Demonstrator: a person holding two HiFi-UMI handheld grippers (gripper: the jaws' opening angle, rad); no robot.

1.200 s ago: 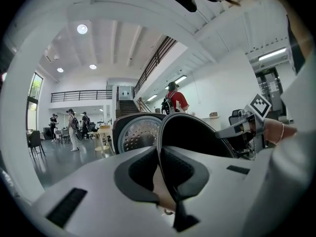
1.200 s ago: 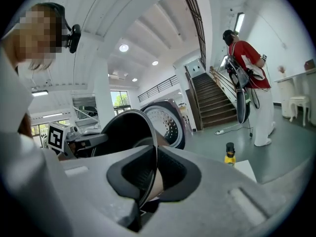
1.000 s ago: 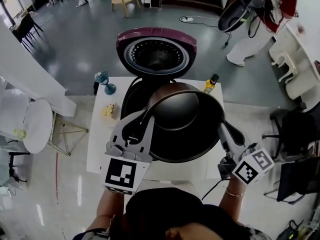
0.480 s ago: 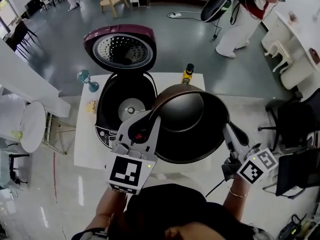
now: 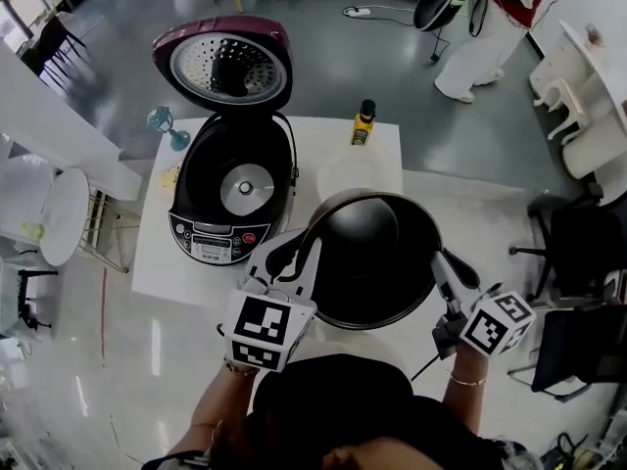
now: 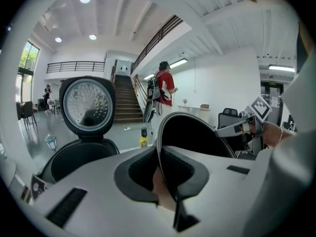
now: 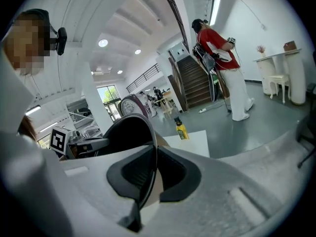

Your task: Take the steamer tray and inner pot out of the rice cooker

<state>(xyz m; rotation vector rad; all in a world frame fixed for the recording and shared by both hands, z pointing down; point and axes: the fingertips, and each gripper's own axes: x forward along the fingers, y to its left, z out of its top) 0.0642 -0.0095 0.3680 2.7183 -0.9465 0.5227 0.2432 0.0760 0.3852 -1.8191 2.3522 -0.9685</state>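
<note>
The inner pot [image 5: 377, 258] is out of the rice cooker [image 5: 230, 189] and hangs between the two grippers at the near right corner of the table [image 5: 382, 155], jutting past the right and near edges. Whether its base touches the table cannot be told.

The left gripper [image 5: 312, 245] grips the pot's left rim. In the left gripper view the dark fingers [image 6: 137, 171] of the left gripper [image 6: 160, 166] are nearly together, with only the thin rim of the pot [image 6: 197, 132] pinched between them. The right gripper [image 5: 438, 259] does the same on the right rim: in the right gripper view the right gripper [image 7: 153, 174] has its pads pressed against both faces of the pot wall [image 7: 131, 132].

A second ago the pot was over the cooker's body and hid most of it. Half a second ago it had come partway to the right and still covered the cooker's right side. Now it is wholly clear of the cooker, nearer the person. The cooker's bare well with its round heating plate [image 5: 245, 188] shows in full.

The cooker stands at the table's left side, its lid [image 5: 223, 65] upright beyond the far edge. A yellow bottle [image 5: 362, 123] stands at the far edge, right of the cooker.
</note>
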